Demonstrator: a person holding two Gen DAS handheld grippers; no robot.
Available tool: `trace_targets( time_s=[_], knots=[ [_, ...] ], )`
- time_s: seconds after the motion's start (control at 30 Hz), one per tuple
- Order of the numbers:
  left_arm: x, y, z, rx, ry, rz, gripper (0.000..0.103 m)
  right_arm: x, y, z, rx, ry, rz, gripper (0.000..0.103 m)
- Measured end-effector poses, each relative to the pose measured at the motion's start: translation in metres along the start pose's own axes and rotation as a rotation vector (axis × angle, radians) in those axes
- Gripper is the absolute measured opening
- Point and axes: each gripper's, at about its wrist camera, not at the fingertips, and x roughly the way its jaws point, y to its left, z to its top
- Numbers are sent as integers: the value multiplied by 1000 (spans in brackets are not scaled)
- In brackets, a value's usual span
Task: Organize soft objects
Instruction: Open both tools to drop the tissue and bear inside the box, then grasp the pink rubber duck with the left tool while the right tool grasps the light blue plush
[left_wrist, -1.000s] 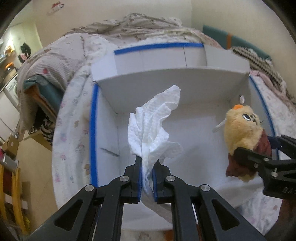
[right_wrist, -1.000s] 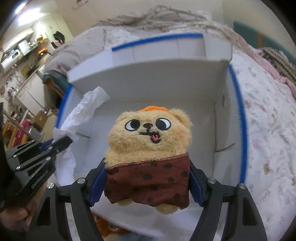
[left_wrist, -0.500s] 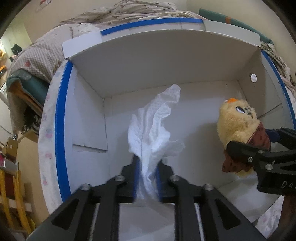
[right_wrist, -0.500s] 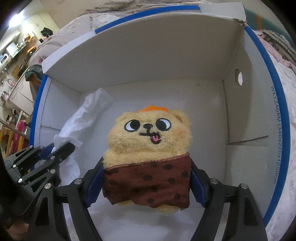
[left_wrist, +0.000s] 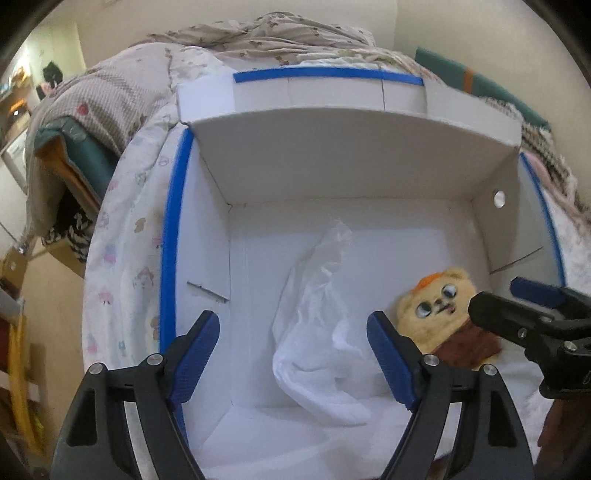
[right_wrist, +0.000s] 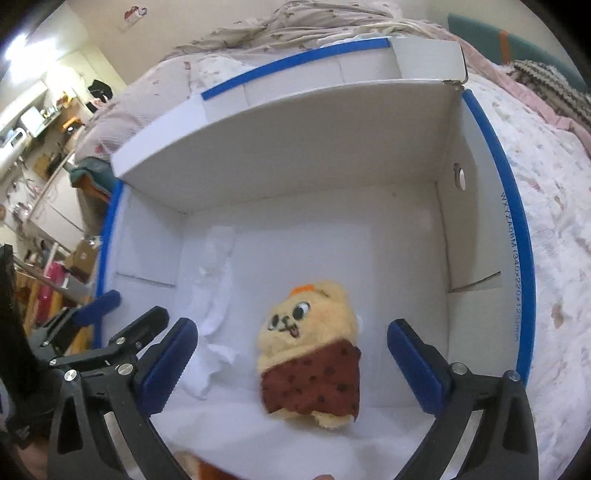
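plush bear (right_wrist: 308, 347) beside crumpled tissue (left_wrist: 317, 332) in box (left_wrist: 332, 162)

Both views steeply down (close) into box (left_wrist: 354, 173)

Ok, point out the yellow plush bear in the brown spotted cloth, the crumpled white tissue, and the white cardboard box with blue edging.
Yellow plush bear (right_wrist: 295, 325): right wrist view, face.
Crumpled white tissue (left_wrist: 317, 339): left wrist view, middle folds.
White cardboard box (right_wrist: 295, 155): right wrist view, far wall.

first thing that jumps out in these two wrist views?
The yellow plush bear in its brown spotted cloth, lying in the white box between the right gripper's opening jaws. Left of it lies a crumpled white tissue, between the left gripper's opening jaws.
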Motion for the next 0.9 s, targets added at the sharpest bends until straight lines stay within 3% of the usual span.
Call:
trace_targets(
  time_s=[0.37,0.63,0.8,0.9],
  knots=[
    [-61,4,-18,-14,-50,-7,80,-52,8,-9,-33,-48,-3,103],
    [-94,18,-53,-55,-41,-15,80,-85,1,-47,-27,-65,22,103],
    [-96,19,-87,-69,17,-37,80,-88,-11,-79,17,-43,48,103],
    [-87,14,-118,-81,101,-70,80,-80,-18,-99,35,-16,61,103]
  ],
)
